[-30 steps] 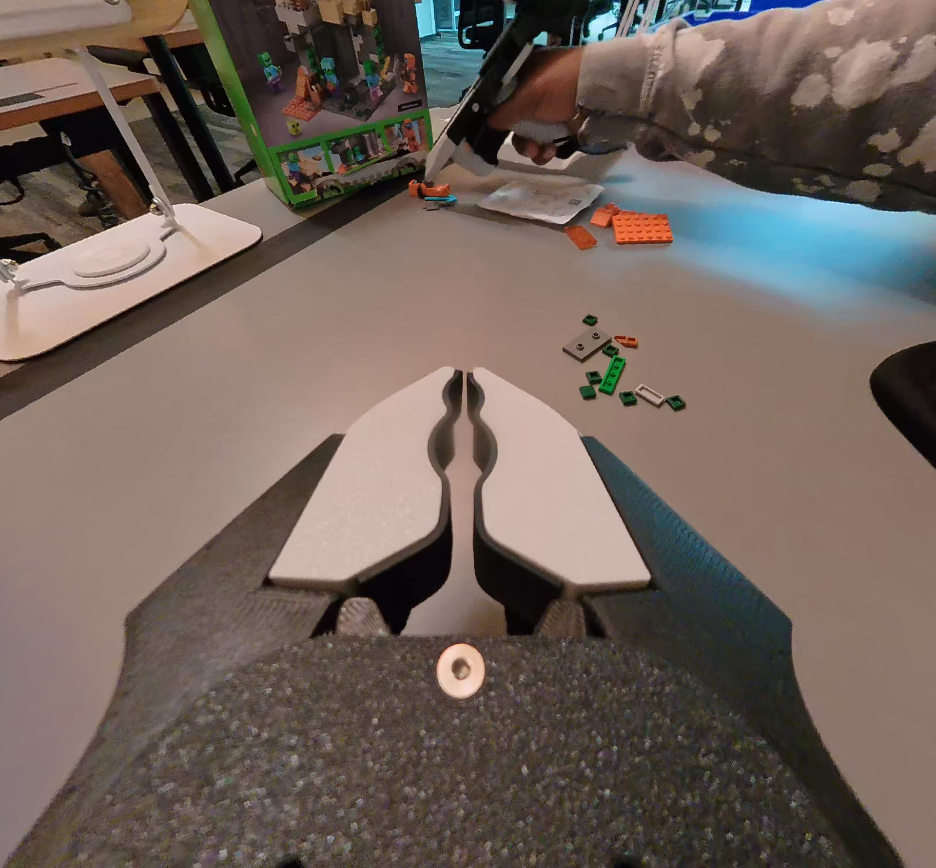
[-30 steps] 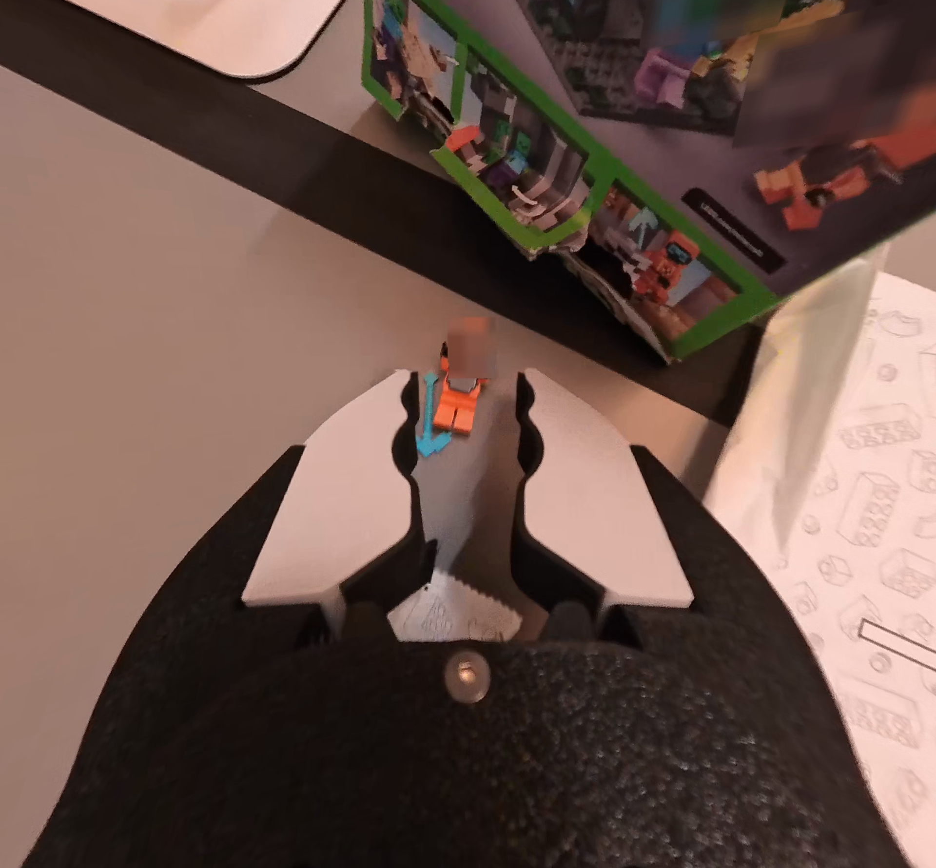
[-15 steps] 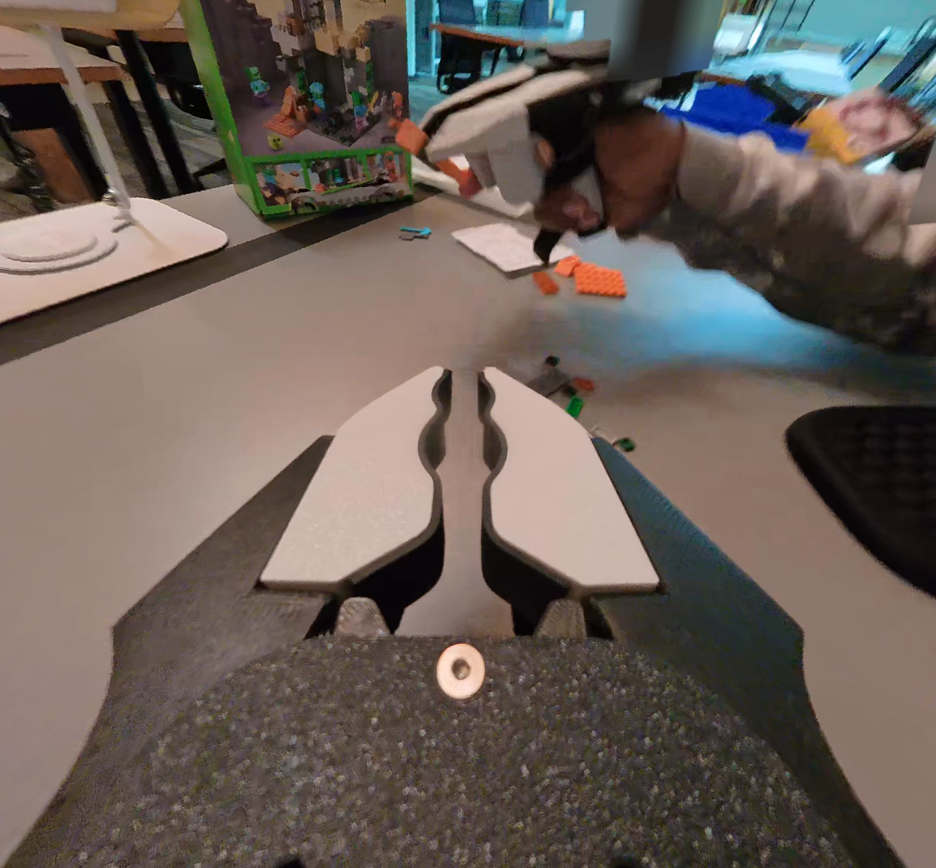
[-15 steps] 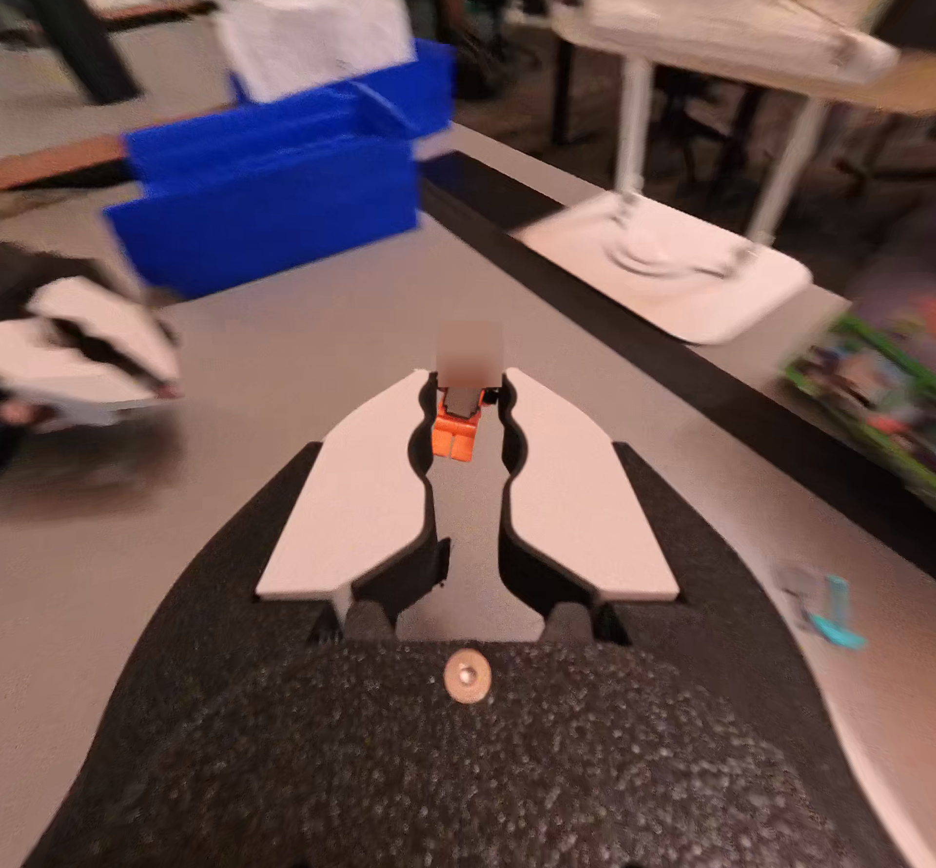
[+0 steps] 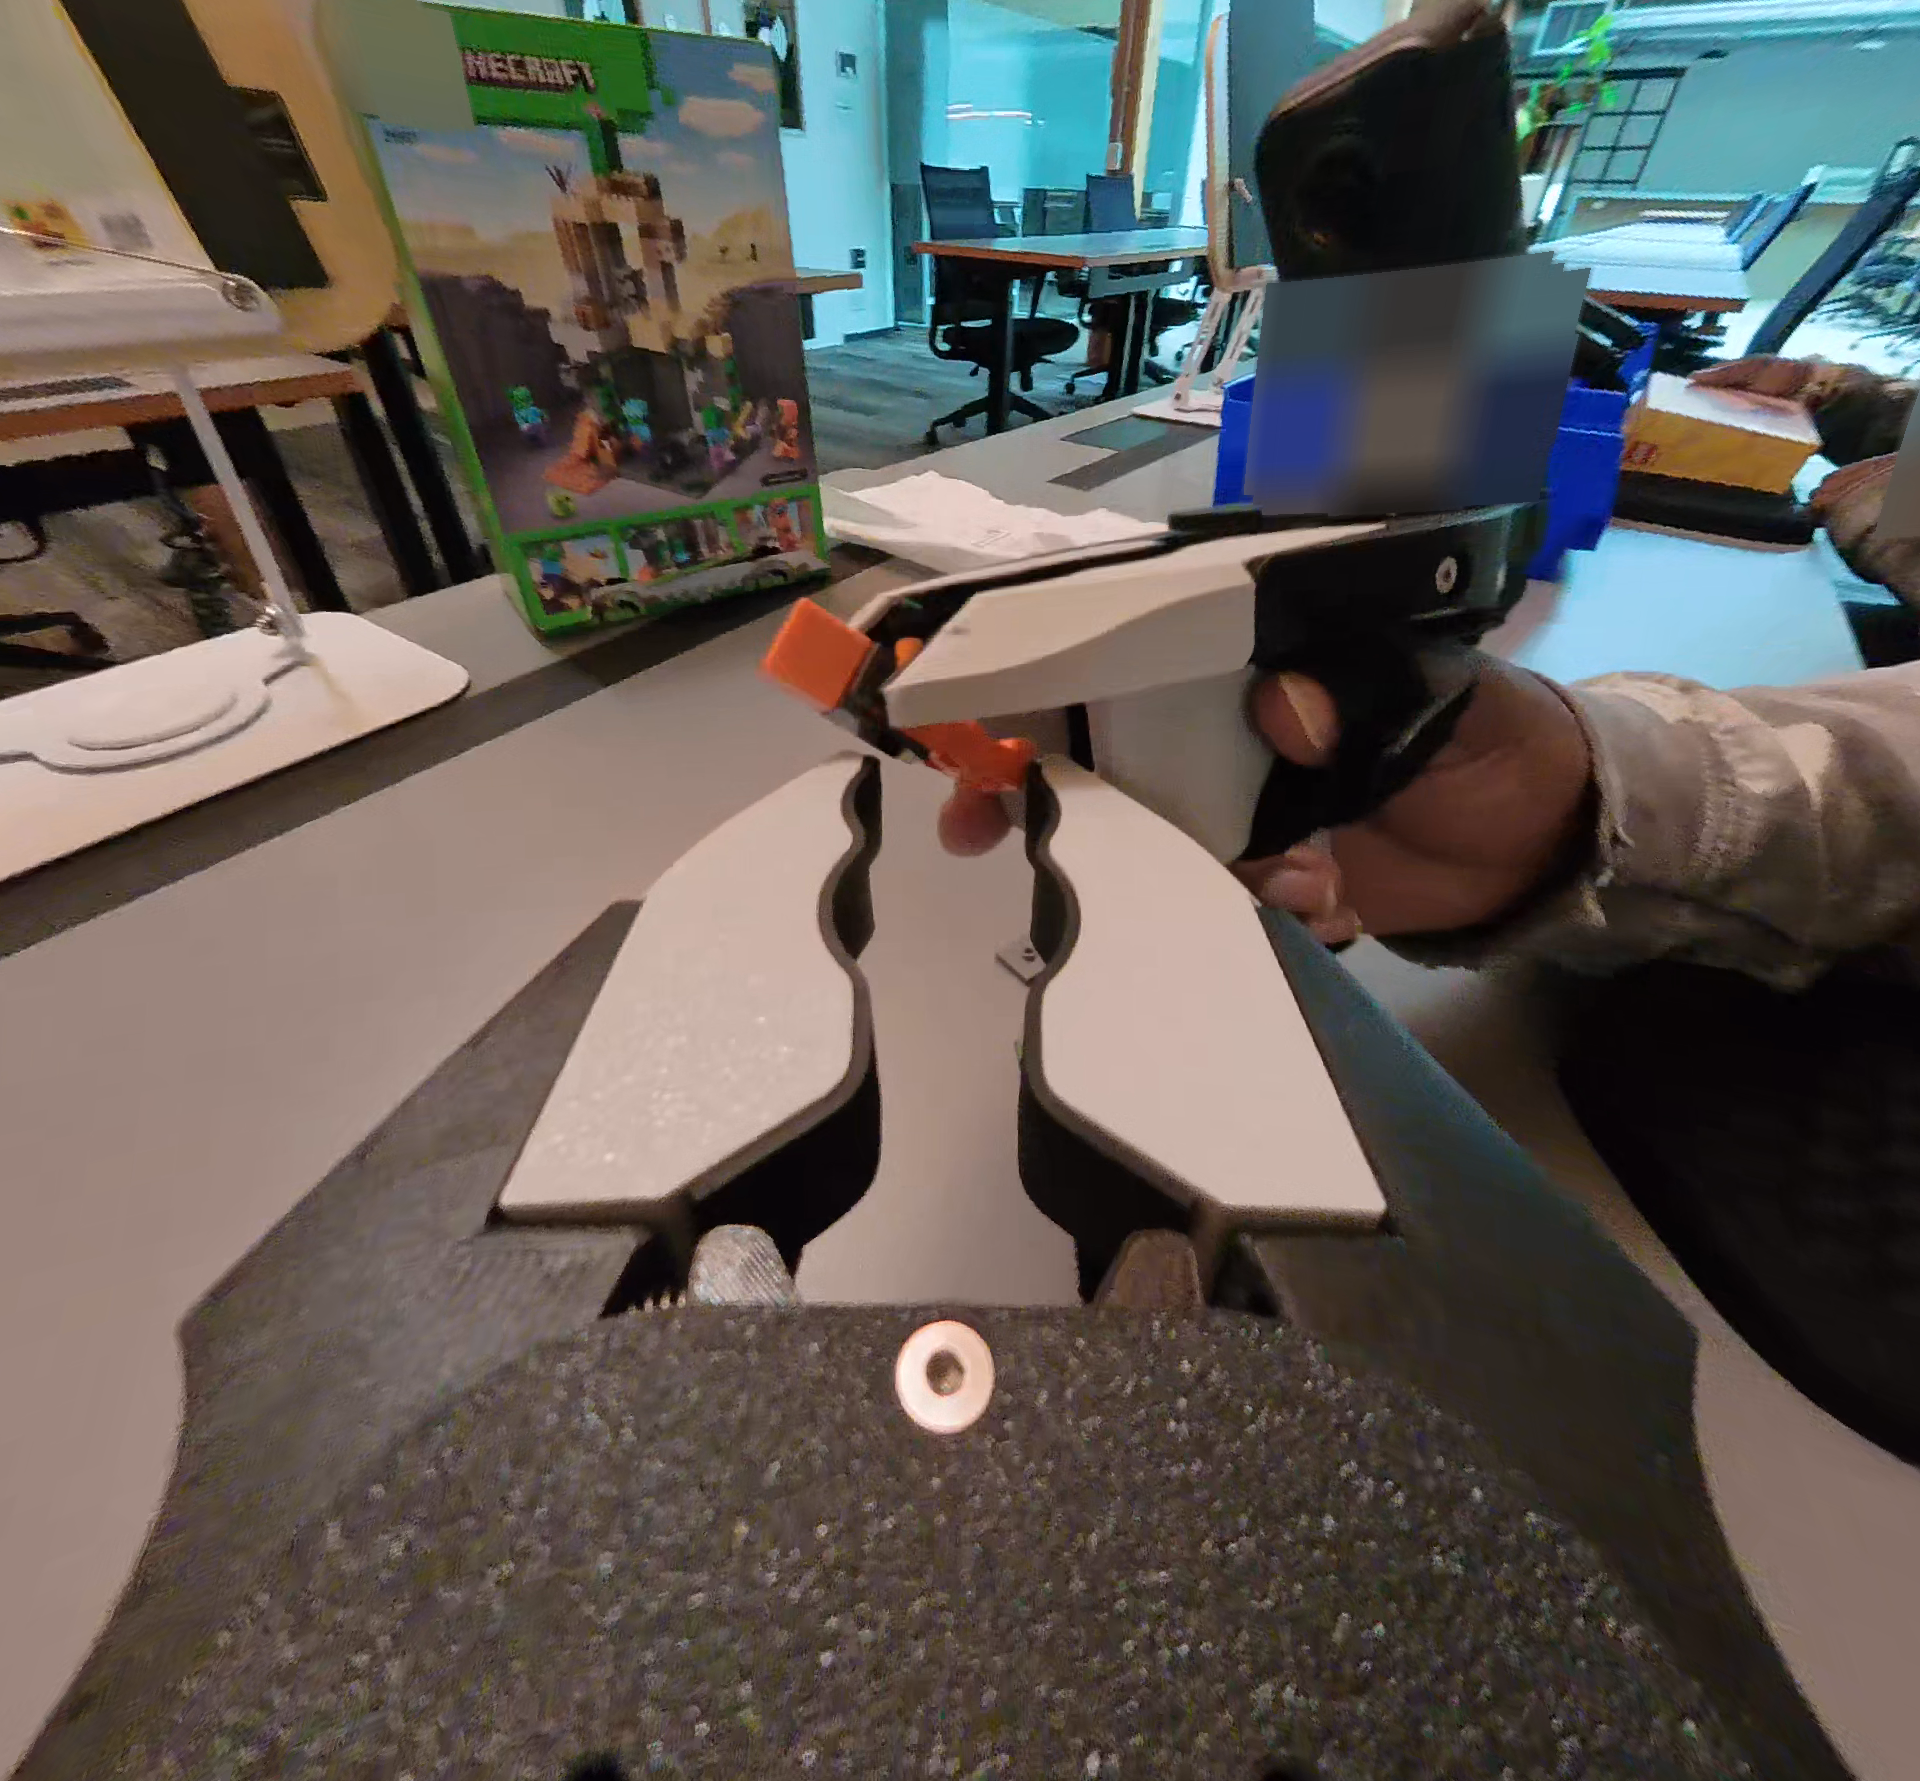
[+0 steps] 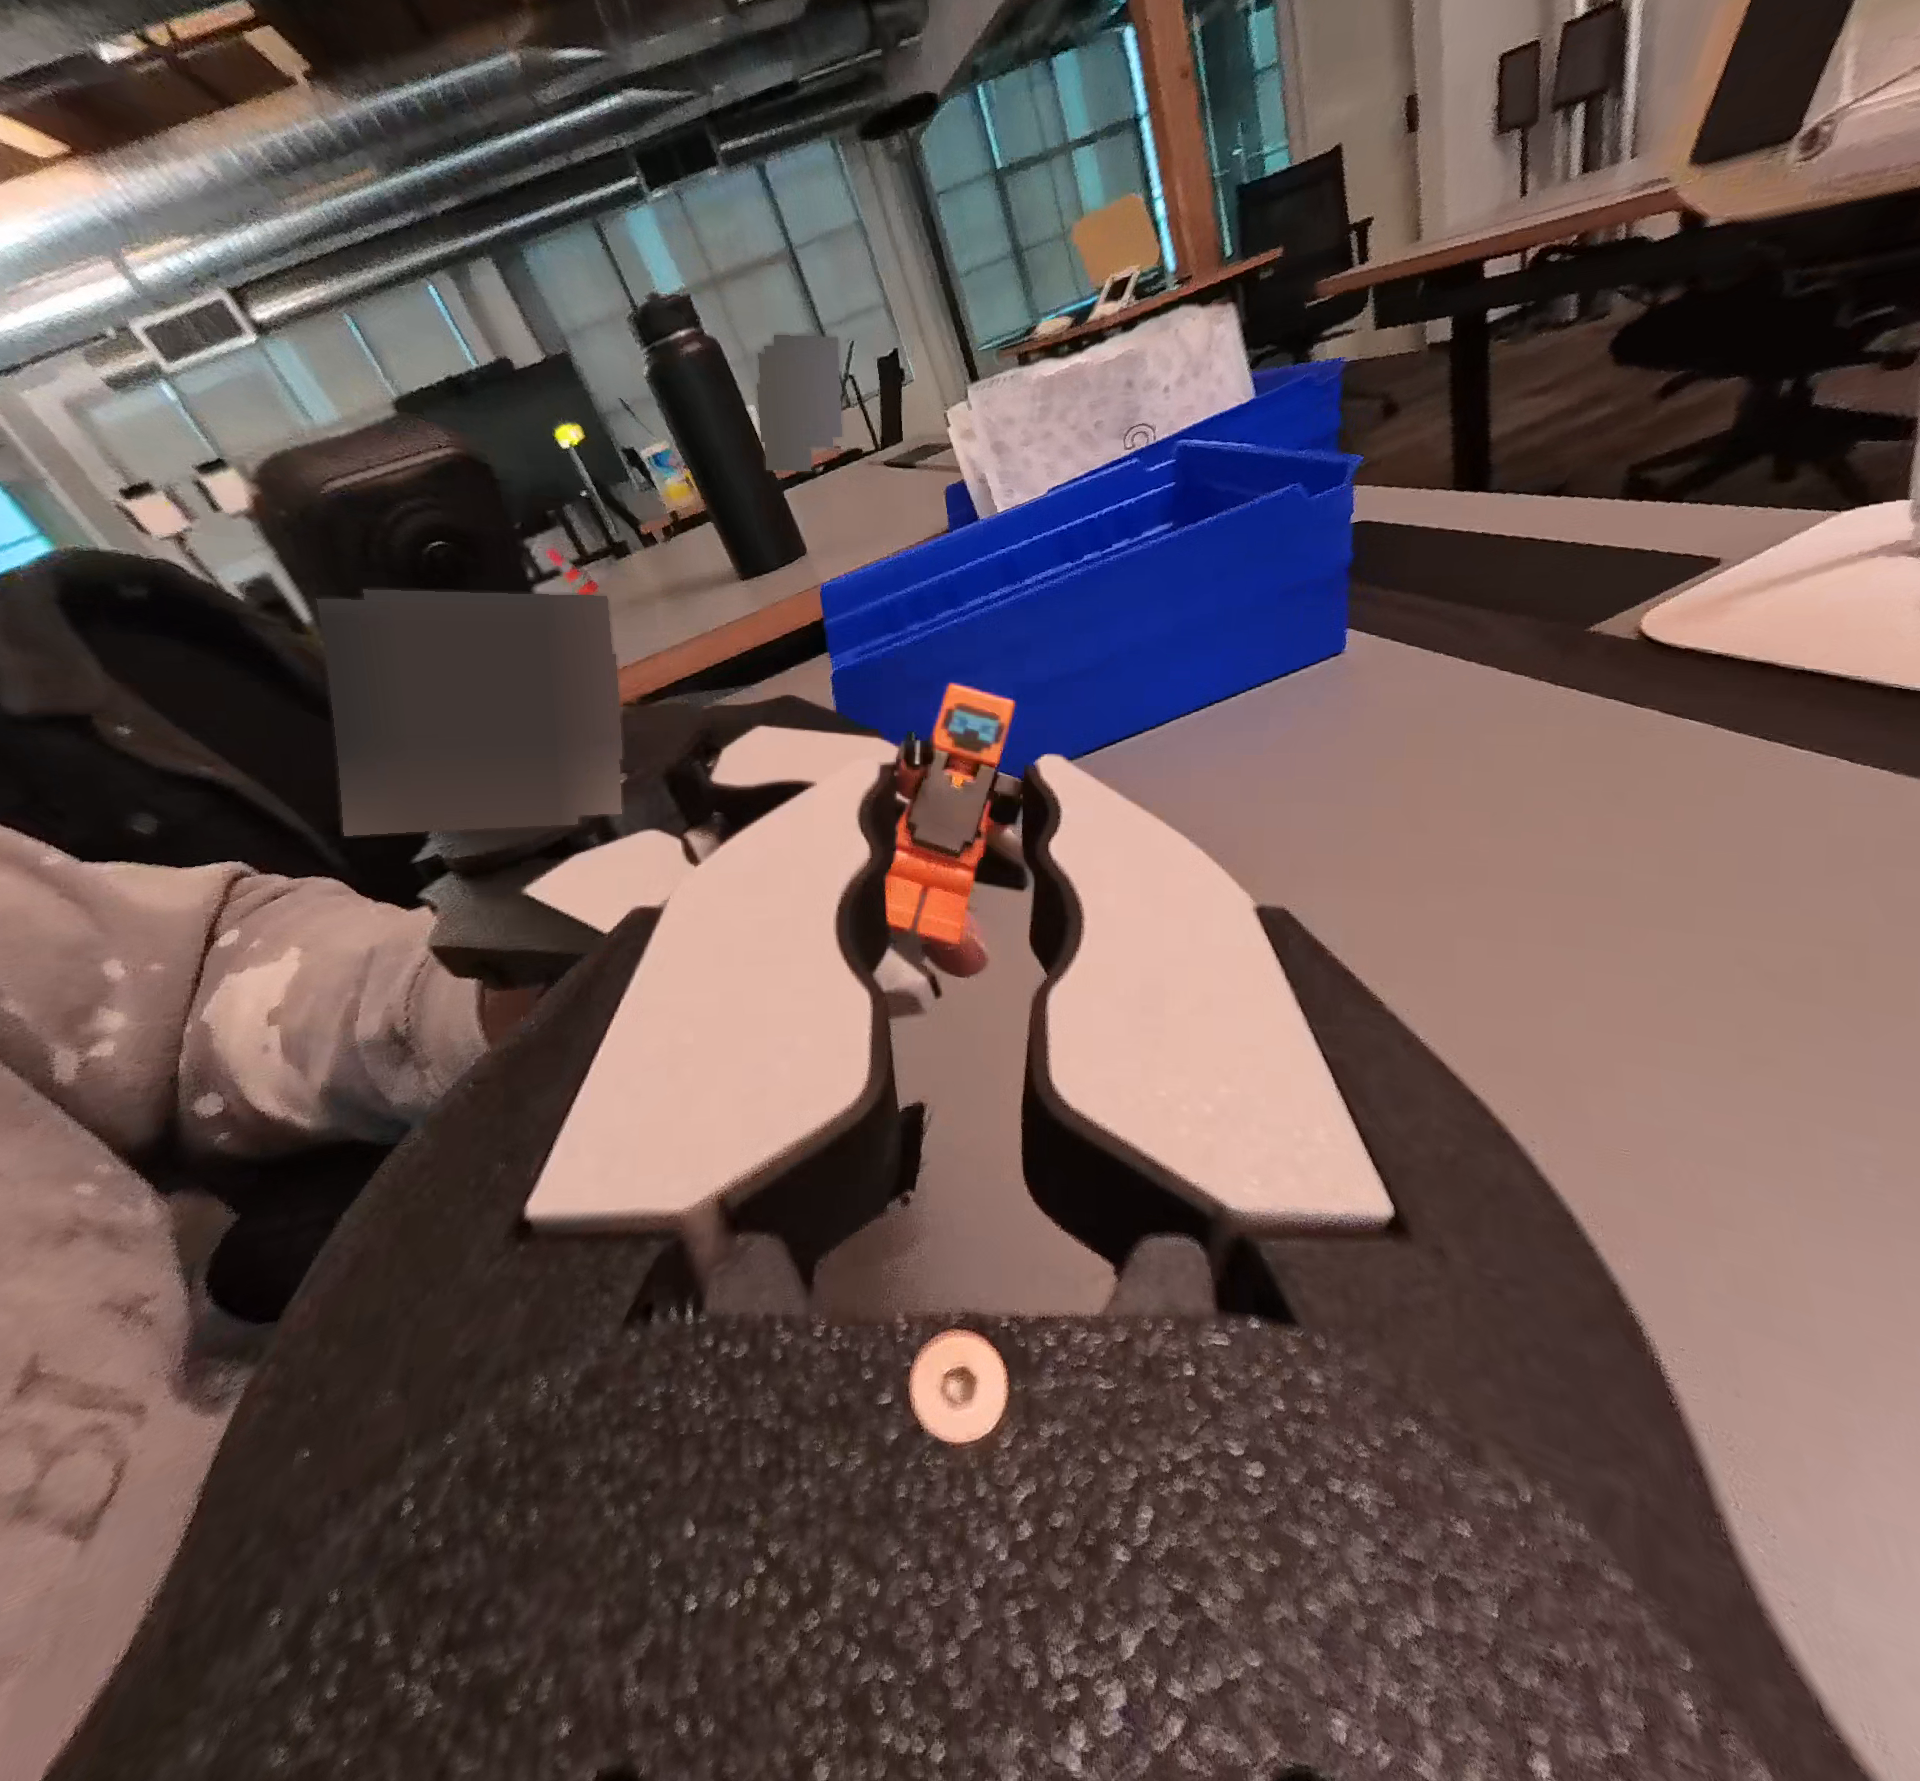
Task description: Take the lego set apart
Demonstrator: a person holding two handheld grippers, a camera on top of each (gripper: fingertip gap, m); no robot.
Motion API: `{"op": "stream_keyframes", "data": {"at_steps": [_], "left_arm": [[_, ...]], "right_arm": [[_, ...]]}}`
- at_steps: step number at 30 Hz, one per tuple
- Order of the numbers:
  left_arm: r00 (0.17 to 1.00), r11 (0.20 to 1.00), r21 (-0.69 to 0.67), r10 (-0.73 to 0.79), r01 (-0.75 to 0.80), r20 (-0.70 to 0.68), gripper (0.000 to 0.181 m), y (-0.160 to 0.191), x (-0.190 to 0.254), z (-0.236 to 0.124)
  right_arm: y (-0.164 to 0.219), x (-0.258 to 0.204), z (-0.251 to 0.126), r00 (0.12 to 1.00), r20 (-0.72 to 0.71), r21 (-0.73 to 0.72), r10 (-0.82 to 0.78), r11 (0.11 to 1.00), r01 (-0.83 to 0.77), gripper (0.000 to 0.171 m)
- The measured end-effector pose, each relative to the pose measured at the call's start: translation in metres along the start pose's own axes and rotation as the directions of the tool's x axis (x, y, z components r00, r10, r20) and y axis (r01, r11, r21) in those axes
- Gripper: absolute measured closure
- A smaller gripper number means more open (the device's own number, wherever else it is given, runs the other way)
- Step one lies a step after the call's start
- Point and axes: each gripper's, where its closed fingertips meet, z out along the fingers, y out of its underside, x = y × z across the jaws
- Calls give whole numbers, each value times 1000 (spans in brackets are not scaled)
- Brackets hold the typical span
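The right gripper (image 6: 951, 775) is clamping an orange lego minifigure (image 6: 940, 822) at the torso between its fingertips, holding it in the air above the grey table (image 6: 1558, 900). Seen from the left wrist view, the figure (image 5: 894, 703) is lying near horizontal, its square head toward ten o'clock and its legs toward four o'clock. The left gripper (image 5: 951, 781) is standing narrowly parted and empty, its tips just beside the legs; whether they are touching cannot be told. The figure is judged very light, rigid, glossy plastic, hence slippery against the flat white pads (image 5: 717, 1025), with joints that pull apart by force. The blocky head or the squared legs are appearing the best places to take hold. A green-edged cardboard box (image 5: 613, 329) is standing at eleven o'clock; a blue plastic bin (image 6: 1091, 588) is sitting at one o'clock in the right wrist view.
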Motion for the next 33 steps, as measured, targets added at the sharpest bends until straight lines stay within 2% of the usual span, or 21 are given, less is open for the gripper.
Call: {"op": "stream_keyframes", "data": {"at_steps": [6,11,13,18,24,27,33], "left_arm": [[1000,1000,17,-26,26,5,157,-4,3,-3],[998,998,30,-60,61,-24,158,-5,4,-7],[999,999,31,-37,37,-29,156,-4,5,-7],[996,996,9,84,-84,10,166,-2,-1,-13],[993,993,-7,122,-122,-2,171,-3,-11,-21],[985,985,-19,170,-171,-34,173,-2,-12,-26],[979,987,-56,141,-150,-145,173,6,-7,-31]], "right_arm": [[-1,4,-3,992,-108,87,-64,994,73,149],[0,-3,-2,990,-98,99,-105,988,115,149],[1,-6,-2,993,-73,100,-95,990,102,149],[-3,-4,-5,991,-48,89,-124,988,128,149],[3,-2,-8,974,11,4,-225,974,225,148],[6,-4,-9,950,69,-55,-304,950,308,155],[12,-3,-18,916,180,-171,-357,906,387,144]]}}
